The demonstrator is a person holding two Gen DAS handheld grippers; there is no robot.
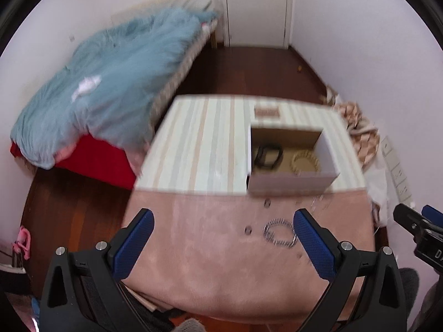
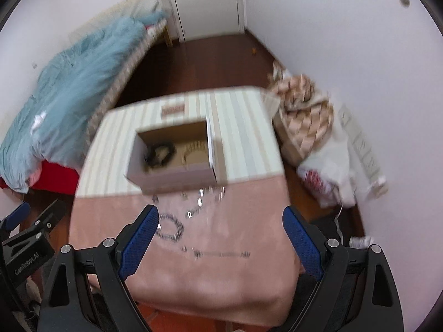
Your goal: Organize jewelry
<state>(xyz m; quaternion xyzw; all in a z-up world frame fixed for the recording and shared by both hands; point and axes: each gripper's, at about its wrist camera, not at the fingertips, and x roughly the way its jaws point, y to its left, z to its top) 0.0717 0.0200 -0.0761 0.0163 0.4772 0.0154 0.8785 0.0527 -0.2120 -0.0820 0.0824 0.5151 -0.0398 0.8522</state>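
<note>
Above the near, pink-covered end of the table (image 1: 216,271), left gripper (image 1: 223,227) and right gripper (image 2: 220,221) both hover with fingers spread wide, holding nothing. Silver chain bracelet (image 1: 279,232) lies on the pink cloth beside the left gripper's right finger. Open cardboard box (image 2: 171,177) sits farther back, containing a black bracelet (image 2: 160,153) and a pale beaded one (image 1: 306,163). Small loose pieces (image 2: 205,196) scattered before the box; blurred.

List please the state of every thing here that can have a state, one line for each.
left gripper: open, empty
right gripper: open, empty
cardboard box: open, no lid on it
black bracelet: inside the box
beaded bracelet: inside the box
silver bracelet: loose on the pink cloth
door: closed
</note>
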